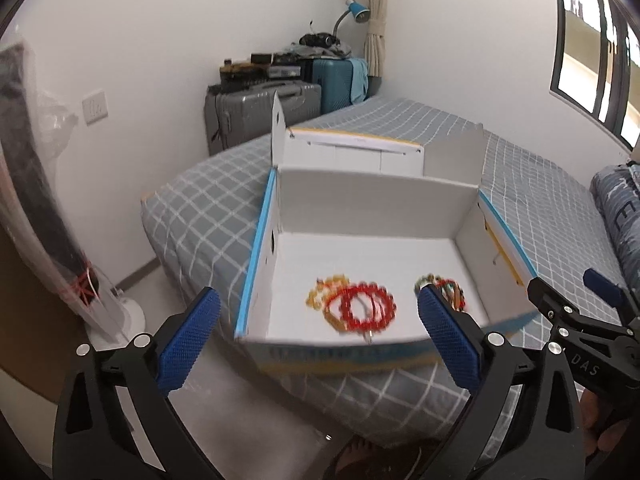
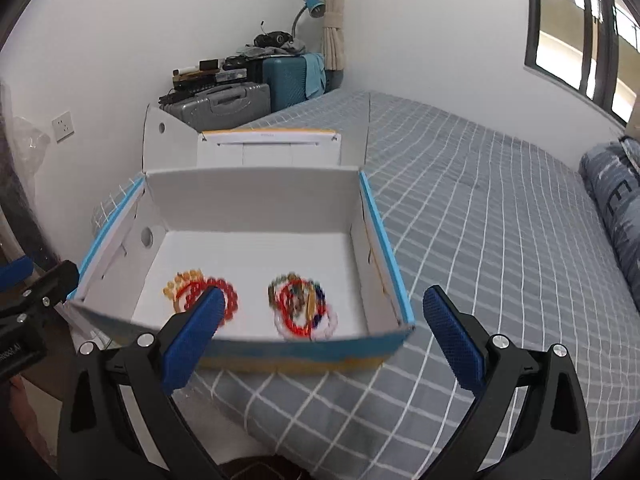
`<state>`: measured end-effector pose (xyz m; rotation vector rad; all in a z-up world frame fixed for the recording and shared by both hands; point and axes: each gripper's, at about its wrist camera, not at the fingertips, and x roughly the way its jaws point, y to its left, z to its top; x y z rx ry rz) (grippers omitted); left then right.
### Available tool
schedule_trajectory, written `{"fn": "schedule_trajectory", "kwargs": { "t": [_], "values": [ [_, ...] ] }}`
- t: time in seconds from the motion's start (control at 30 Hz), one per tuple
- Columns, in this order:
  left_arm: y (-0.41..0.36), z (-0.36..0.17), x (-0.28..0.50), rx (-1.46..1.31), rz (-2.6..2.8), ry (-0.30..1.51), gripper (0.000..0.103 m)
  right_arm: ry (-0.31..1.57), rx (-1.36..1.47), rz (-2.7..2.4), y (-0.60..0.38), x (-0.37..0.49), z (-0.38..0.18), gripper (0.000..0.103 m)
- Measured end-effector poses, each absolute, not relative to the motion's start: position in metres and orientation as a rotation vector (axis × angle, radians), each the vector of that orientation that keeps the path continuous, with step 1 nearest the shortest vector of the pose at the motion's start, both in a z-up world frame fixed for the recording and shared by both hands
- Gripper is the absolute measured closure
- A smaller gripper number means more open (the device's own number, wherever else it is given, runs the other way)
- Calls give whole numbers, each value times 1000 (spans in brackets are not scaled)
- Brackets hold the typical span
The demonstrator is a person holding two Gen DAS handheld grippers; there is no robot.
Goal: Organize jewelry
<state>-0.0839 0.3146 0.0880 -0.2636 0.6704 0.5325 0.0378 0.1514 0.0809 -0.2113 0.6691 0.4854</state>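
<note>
I hold my left gripper [image 1: 320,332] tilted down toward the open white shoebox [image 1: 360,188] on the bed [image 1: 192,200], its jaws spread wide with nothing between the blue pads. My right gripper [image 2: 324,332] points the same way at much the same slant, jaws released as well and empty. In the left wrist view my right gripper shows at the right edge, beside the box's near right corner; in the right wrist view my left gripper sits at the left edge, just outside the box's left wall.

The jewelry lies on the box floor, toward the near wall, in two heaps set apart. The left heap is a red beaded bracelet [image 2: 218,296] overlapping an amber beaded one [image 2: 180,280]. The right heap [image 2: 302,308] is a tangle of red, white, blue and mixed-colour bead bracelets; motion blur keeps me from counting them.

The box stands at the bed's near corner, its low front wall facing me, taller blue-edged side walls left and right, and the lid [image 2: 268,148] thrown back behind. The far half of the box floor is bare. To the right the checked grey sheet runs open as far as a folded quilt [image 2: 616,200]; to the left the mattress edge drops off close beside the box.
</note>
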Motion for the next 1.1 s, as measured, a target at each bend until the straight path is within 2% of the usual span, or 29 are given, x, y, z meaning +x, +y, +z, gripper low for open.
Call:
{"fn": "schedule_trajectory", "kwargs": {
  "t": [0.4, 1.1],
  "values": [
    [309, 60, -102, -271, 523, 700, 6, 698, -216, 493, 142, 10, 54, 8],
    [297, 53, -96, -207, 505, 717, 6, 701, -207, 486, 136, 12, 53, 8]
  ]
}}
